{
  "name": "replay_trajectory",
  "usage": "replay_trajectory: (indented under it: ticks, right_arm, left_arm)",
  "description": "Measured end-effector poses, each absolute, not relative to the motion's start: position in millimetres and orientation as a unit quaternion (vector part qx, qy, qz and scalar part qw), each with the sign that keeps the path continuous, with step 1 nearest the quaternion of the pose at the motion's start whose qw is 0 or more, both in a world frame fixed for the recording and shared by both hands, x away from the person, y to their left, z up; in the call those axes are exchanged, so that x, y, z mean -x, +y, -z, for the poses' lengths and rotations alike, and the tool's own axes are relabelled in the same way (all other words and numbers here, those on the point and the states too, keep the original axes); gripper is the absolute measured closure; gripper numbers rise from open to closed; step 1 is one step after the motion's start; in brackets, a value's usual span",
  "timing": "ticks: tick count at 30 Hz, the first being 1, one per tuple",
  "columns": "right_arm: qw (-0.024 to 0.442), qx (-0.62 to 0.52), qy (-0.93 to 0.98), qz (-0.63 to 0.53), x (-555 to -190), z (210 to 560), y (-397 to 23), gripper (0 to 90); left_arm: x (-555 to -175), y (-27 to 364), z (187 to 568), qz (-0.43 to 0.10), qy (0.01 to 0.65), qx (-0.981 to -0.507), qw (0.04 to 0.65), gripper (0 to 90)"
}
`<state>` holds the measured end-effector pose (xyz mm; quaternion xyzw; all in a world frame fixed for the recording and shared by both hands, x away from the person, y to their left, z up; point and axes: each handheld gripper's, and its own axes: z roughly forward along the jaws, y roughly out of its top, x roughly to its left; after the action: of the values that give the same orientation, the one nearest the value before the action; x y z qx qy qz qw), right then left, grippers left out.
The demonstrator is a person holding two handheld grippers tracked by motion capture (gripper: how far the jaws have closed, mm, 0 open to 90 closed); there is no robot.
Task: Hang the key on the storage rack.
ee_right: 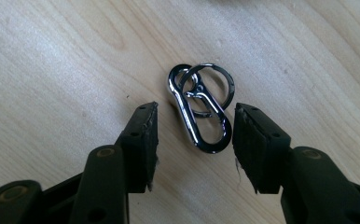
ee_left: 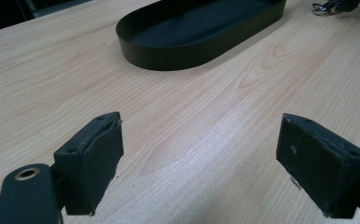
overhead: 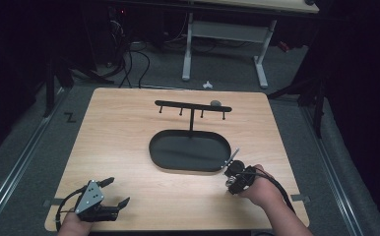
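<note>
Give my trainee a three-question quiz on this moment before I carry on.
1. True or false: the right gripper has its fingers on either side of the metal clip.
2. What lies in the black oval tray?
3. The left gripper is: A open over bare table, B shut on the clip.

Key: 1 true; 2 nothing visible; 3 A.

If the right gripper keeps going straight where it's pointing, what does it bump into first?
Probably the shiny metal key clip lying on the wooden table. The right gripper points down at it, its lower end already between the open jaws, untouched.
</note>
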<state>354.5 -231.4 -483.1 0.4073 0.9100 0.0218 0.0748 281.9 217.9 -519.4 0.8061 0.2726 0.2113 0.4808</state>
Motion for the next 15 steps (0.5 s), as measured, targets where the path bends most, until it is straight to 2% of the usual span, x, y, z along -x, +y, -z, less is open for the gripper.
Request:
replay_trajectory:
  ticks: [5, 15]
  right_arm:
    - [0.065, -0.414, 0.908, -0.024, -356.7, 484.7, -231.1, 60.2]
    - [0.063, -0.394, 0.917, -0.021, -355.1, 487.3, -225.9, 68.4]
  left_arm:
    - [-281.9, 218.0, 519.3, -0.212, 0.273, -0.806, 0.481, 15.3]
    - [-281.9, 218.0, 519.2, -0.212, 0.273, -0.806, 0.481, 15.3]
